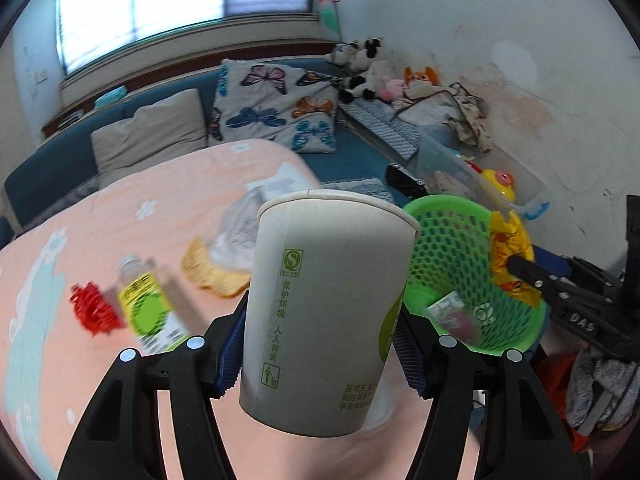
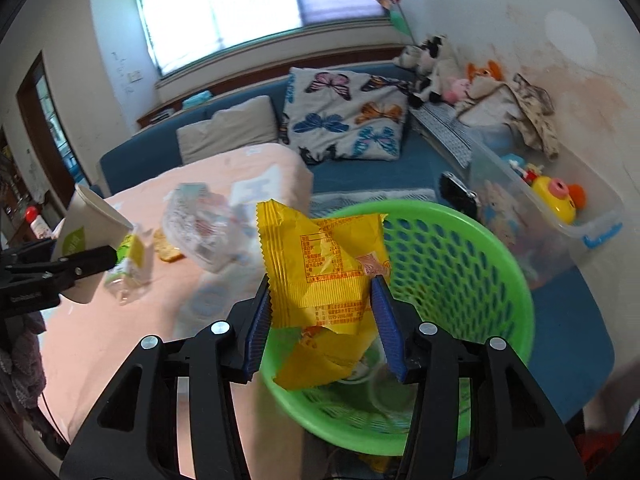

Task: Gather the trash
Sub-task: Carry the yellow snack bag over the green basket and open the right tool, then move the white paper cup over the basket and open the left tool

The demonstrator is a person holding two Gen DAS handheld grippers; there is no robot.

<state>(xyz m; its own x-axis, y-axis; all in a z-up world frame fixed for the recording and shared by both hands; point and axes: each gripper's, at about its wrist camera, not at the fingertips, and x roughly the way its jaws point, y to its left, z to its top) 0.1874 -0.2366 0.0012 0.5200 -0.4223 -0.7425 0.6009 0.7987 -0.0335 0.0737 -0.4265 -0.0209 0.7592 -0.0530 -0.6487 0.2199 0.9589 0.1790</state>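
Clearly both grippers are carrying trash toward the green basket [image 2: 460,248], which is standing off the right edge of the peach-covered table [image 1: 100,216]. The left gripper [image 1: 318,344] is pinching a white paper cup [image 1: 328,304] between its blue ribbed pads; the thin, smooth wall is likely to buckle or slide if the squeeze is uneven. The right gripper [image 2: 322,320] is pressing on a crinkled yellow snack wrapper [image 2: 320,264] held over the basket's near rim; being light, slick foil, it may well be catching on the pads or drifting outside the perforated plastic wall when let go. Across the table's middle, a small bottle [image 1: 148,304], a red scrap [image 1: 94,308] and a clear bag [image 1: 236,232] are lying blurred, waiting to be collected.
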